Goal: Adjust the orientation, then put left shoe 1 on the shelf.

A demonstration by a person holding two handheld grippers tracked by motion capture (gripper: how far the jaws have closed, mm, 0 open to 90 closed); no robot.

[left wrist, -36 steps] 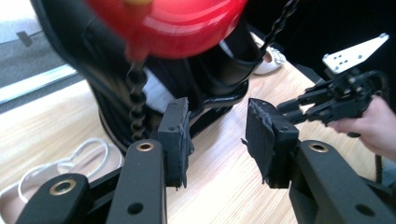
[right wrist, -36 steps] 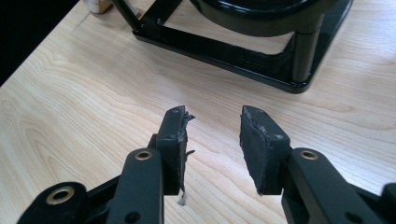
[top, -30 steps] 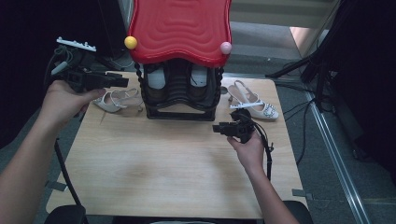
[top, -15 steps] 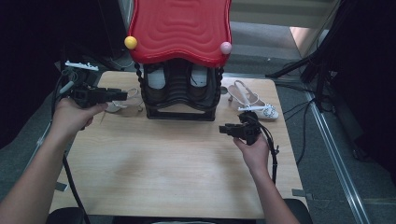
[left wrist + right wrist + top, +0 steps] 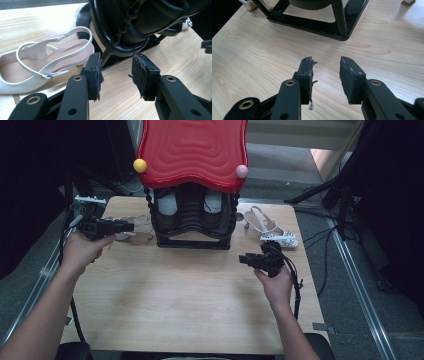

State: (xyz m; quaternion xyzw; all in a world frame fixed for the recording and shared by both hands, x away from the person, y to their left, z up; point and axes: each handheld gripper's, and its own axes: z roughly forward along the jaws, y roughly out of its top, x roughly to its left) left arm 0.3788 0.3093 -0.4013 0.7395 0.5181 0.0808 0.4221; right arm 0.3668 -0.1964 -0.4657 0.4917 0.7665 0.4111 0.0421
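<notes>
**Sandal on the left side, left gripper closing in on it**

Sandal (image 5: 37, 62), white slingback, lies on the table (image 5: 175, 310) just left of the black shoe rack (image 5: 192, 220), close against its base. Left gripper (image 5: 116, 72) hovers beside it, jaws wide with nothing between them. Right gripper (image 5: 325, 75) hangs over bare wood in front of the rack, also wide and empty. A second sandal (image 5: 270, 227) sits right of the rack.

Risk, as I see it: the left jaws point more at the rack's foot than the shoe, so they could snag the frame or pinch only a thin strap and let it slip. Hard to tell the heel's position.
</notes>
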